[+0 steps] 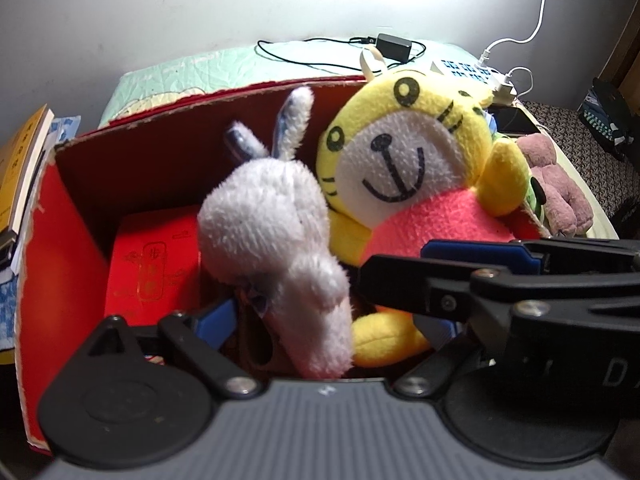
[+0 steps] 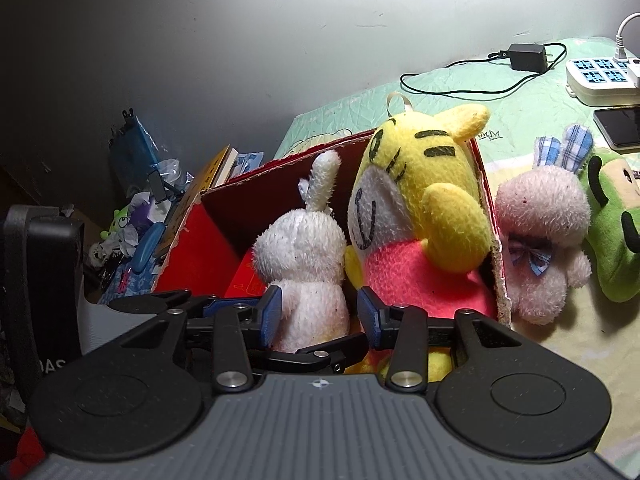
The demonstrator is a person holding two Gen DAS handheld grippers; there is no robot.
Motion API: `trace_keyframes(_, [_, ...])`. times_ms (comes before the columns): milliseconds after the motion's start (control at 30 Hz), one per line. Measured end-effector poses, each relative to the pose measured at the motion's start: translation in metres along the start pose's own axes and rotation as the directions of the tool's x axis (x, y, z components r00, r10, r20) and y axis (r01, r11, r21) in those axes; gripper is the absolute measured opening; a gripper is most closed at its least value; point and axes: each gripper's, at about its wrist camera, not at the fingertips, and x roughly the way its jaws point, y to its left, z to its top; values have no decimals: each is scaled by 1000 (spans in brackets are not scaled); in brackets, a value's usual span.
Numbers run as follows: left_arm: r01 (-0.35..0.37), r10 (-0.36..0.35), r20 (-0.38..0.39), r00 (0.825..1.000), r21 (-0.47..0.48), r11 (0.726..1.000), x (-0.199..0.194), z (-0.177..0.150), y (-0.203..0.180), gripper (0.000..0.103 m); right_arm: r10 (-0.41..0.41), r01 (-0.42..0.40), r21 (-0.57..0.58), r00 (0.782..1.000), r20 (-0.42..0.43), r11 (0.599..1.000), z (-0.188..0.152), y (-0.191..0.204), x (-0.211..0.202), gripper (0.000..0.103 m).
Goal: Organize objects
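A red cardboard box [image 1: 60, 216] holds a white plush rabbit [image 1: 276, 224] and a yellow plush tiger [image 1: 404, 168] with a pink body. In the left wrist view my left gripper [image 1: 320, 320] stands wide open around the rabbit's lower body, and the right gripper's black arm crosses the view from the right. In the right wrist view my right gripper [image 2: 318, 312] has its blue pads on both sides of the rabbit [image 2: 304, 276]; the left pad touches it and a small gap shows at the right pad. The tiger [image 2: 424, 204] leans against the box's right wall [image 2: 494, 240].
A pink plush rabbit [image 2: 540, 240] and a green plush toy [image 2: 612, 220] lie on the bedsheet right of the box. A power strip [image 2: 600, 76], a black adapter [image 2: 528, 58] with cable and a phone [image 2: 620, 126] lie further back. Books [image 1: 20, 160] and clutter [image 2: 136, 208] stand left of the box.
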Motion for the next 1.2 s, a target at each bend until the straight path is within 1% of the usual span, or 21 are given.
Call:
trace_keyframes(200, [-9,9,8,1000,-3,1000,-1,-1,-1,94,3,-3,7,1000,19,1000,-4,-1,-2,47])
trace_keyframes(533, [-31,31,31,999,-8,1000,-4,-5,-3,94,5,-5,0,1000,21,1000,-5,-1,-4,47])
trace_keyframes(967, [-81,81,49,996,11,997,-6,-4,-8,95,14,-14,4,999,38,1000,-9,-4,-4,47])
trace_keyframes(1200, [-96,96,52,994,4,995,-6,-4,-10,95,13,-13,4,999,39,1000,-8,-4,-5,47])
